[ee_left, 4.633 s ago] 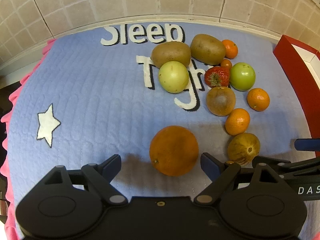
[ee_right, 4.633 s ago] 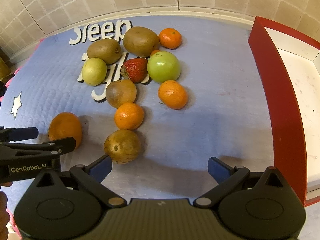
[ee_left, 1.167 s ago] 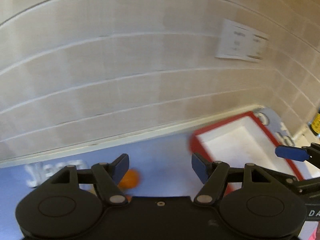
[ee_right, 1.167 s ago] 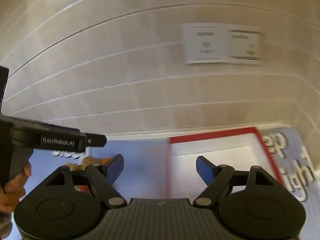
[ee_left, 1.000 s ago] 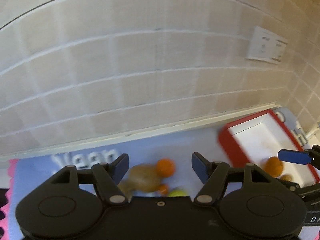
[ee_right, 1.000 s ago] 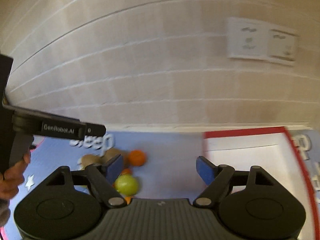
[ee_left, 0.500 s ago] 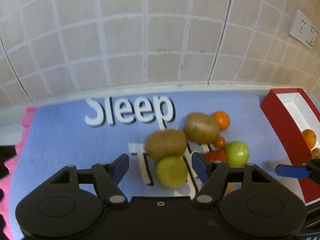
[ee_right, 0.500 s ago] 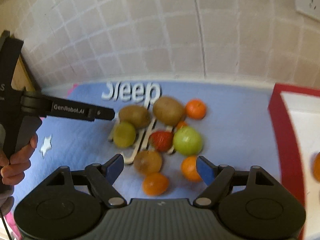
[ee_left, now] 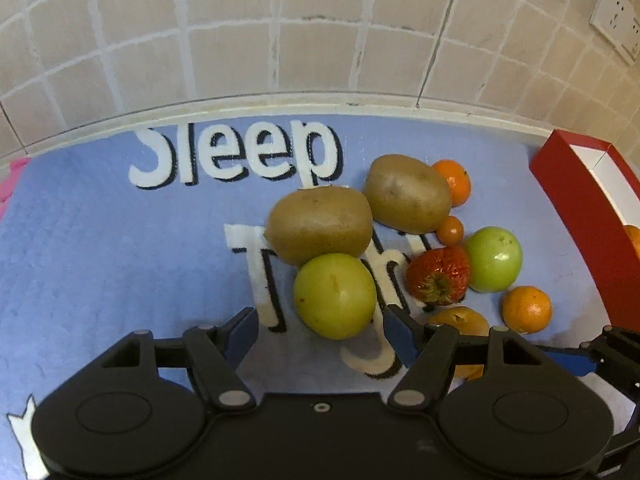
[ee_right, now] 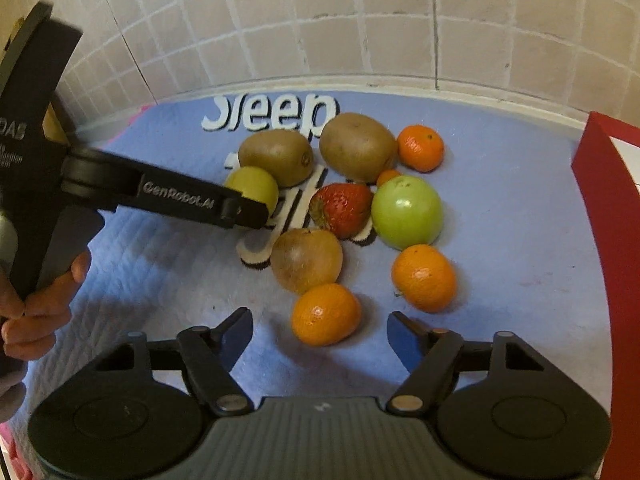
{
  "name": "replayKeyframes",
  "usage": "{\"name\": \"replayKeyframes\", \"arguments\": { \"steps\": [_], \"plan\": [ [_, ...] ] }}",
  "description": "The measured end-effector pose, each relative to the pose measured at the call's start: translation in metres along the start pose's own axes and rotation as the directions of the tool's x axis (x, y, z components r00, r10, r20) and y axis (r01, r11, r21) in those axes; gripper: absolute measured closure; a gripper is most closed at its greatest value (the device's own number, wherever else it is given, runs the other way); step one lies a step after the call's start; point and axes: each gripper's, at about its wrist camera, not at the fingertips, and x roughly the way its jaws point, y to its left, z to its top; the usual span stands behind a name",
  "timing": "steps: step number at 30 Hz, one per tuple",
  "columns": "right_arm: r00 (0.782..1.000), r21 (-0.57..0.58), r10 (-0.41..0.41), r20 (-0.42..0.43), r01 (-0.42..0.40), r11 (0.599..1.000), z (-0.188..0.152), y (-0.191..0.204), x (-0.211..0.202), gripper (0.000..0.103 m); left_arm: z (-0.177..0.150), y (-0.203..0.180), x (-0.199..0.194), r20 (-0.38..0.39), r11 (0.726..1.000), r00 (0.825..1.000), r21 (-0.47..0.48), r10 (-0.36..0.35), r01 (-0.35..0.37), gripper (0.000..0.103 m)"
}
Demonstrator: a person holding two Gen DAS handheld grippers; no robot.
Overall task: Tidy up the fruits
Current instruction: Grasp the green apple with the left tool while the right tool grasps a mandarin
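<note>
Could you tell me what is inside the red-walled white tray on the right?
In the left wrist view, the red-walled white tray shows an orange fruit at the frame's edge; its wall and the frame edge hide the rest.

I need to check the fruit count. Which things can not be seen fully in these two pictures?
- Red tray: interior cut off at the right edge in both views; only a sliver of an orange fruit shows.
- Brown fruit, left wrist view: partly hidden behind the left tongs.
- Yellow-green fruit, right wrist view: partly covered by the left tongs' arm.

Home: tiled wall (ee_left: pixel 320 20), "Sleep" mat (ee_left: pixel 100 248)
</note>
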Motion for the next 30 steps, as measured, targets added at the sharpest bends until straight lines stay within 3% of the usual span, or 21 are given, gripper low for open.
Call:
{"name": "replayKeyframes", "arguments": {
  "steps": [4,14,17,18,19,21,30],
  "plan": [
    [1.0,-0.009,-0.011,-0.014,0.01,1.0,-0.001,0.001,0.006,0.037,0.001,-0.006,0.006,-0.009,0.999,1.0,0.032,-0.007,0.008,0.021],
    [0.994,-0.088,-0.099,-0.043,0.094,0.992,0.001,0.02,0.019,0.037,0.013,-0.022,0.026,-0.048,0.996,0.997,0.065,0.059,-0.056,0.021],
    [0.993,-0.077,-0.112,-0.039,0.108,0.991,0.002,0.02,0.019,0.046,0.013,-0.028,0.028,-0.044,0.994,0.996,0.084,0.08,-0.076,0.022],
    [0.991,-0.073,-0.126,-0.036,0.124,0.99,0.002,0.02,0.017,0.06,0.013,-0.028,0.027,-0.042,0.994,0.996,0.082,0.076,-0.072,0.033],
    [0.99,-0.072,-0.134,-0.037,0.131,0.989,0.004,0.019,0.017,0.062,0.013,-0.029,0.026,-0.039,0.995,0.997,0.078,0.072,-0.069,0.041],
    [0.991,-0.059,-0.122,-0.051,0.119,0.991,0.005,0.017,0.016,0.062,0.014,-0.031,0.025,-0.034,0.992,0.995,0.09,0.09,-0.087,0.048],
    [0.989,-0.052,-0.127,-0.072,0.123,0.991,0.008,0.018,0.014,0.062,0.014,-0.031,0.023,-0.037,0.993,0.995,0.085,0.089,-0.086,0.048]
  ]
}}
